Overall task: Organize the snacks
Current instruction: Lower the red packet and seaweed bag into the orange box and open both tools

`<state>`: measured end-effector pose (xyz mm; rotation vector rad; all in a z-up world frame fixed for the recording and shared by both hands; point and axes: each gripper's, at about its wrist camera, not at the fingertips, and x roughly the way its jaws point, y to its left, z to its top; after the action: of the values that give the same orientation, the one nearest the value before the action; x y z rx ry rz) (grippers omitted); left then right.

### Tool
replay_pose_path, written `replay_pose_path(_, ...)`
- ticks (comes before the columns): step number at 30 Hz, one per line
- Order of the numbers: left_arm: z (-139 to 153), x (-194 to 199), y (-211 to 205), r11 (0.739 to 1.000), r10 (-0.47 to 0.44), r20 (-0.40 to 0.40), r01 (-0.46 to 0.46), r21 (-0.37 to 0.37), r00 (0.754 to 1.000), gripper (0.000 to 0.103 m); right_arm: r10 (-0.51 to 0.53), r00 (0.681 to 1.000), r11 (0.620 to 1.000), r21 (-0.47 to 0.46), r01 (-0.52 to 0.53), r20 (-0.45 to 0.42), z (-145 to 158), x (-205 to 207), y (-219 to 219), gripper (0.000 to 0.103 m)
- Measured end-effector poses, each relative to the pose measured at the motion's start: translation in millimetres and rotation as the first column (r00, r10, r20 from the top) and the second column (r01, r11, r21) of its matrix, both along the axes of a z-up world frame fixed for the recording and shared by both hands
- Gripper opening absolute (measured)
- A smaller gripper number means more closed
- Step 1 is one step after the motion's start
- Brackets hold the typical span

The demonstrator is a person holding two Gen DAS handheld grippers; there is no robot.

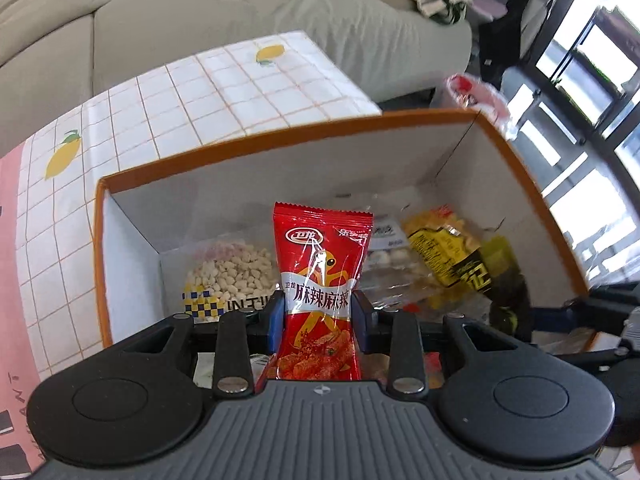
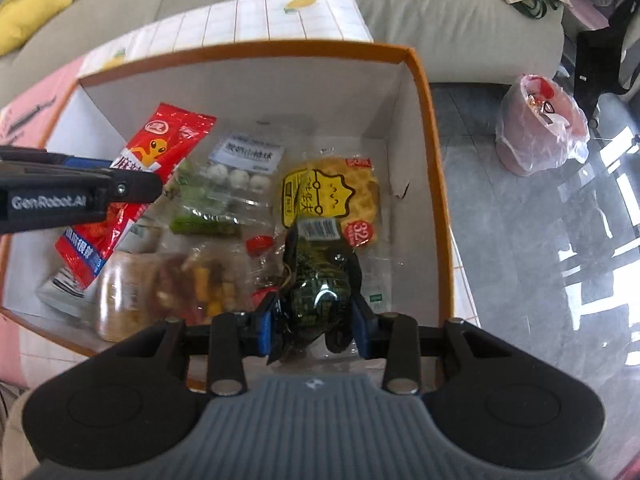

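Snacks fill the floor of the orange-rimmed cardboard box [image 2: 424,92], which stands on a lemon-print checked tablecloth [image 1: 224,92].

The left gripper [image 1: 320,312] pinches a red spicy-strip packet [image 1: 320,280] between its blue pads, the packet upright over the box's open top and clear of the snacks below it. Seen from the right wrist, that packet [image 2: 160,140] hangs over the box's left half.

The right gripper [image 2: 314,320] is clamped on a dark green crinkled packet [image 2: 320,280], held over the near right part of the box, its barcode end pointing toward the box's far wall.

Inside the box, a yellow cracker pack [image 2: 332,196] lies near the right wall. Just left of it is a clear bag of white balls [image 2: 240,176], and nearer the front wall a bag of mixed nuts and dried fruit [image 2: 192,280]. A bag of pale puffed pieces [image 1: 236,268] lies by the left wall.

Beyond the box's right wall, on the grey floor, stands a pink bin lined with a plastic bag [image 2: 540,128]. Behind the box is a grey sofa [image 1: 240,0].
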<state>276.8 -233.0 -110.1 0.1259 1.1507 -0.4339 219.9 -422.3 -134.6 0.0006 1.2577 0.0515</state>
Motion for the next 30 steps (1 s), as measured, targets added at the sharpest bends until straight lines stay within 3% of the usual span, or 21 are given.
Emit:
replay_pose_path(3,-7,2,0,1.0,0.0,-0.032,0.0,0.014,0.999,0.04,0.042,0.999,0.999,-0.016,-0.043,-0.024,-5,8,8,0.037)
replay_pose_path(8,-8,4,0,1.0,-0.012,-0.03,0.013,0.028,0.999,0.049,0.001,0.998,0.999,0.036,0.002,-0.061,-14,13,0,0.039)
replay_pose_path(13,-2,0,2,0.999,-0.023,-0.008,0.024,0.028,1.0,0.068,-0.003,0.998,0.999,0.051,0.006,-0.057,-9,13,-1,0.05)
replay_pose_path(15,4,-1,3,0.999,-0.027,0.011,0.027,0.024,1.0,0.069,-0.002,0.999,0.998,0.055,0.005,-0.05,-4,12,2,0.054)
replay_pose_path(17,14,-5,6,0.999,-0.034,0.02,0.034,0.018,0.999,0.069,-0.003,0.999,0.999,0.04,0.005,-0.038,0,12,5,0.061)
replay_pose_path(23,56,-21,23,0.999,-0.044,0.078,0.045,-0.006,0.996,0.069,-0.06,0.998,0.996,0.067,0.06,-0.007,32,7,7,0.066)
replay_pose_path(27,91,-37,37,0.998,-0.052,0.144,0.055,-0.015,0.988,0.069,-0.08,0.995,0.994,0.075,0.076,0.054,61,-3,14,0.073)
replay_pose_path(30,120,-60,48,0.996,-0.083,0.237,0.084,0.003,0.968,0.069,-0.08,0.988,0.995,0.074,0.07,0.135,88,-14,24,0.082)
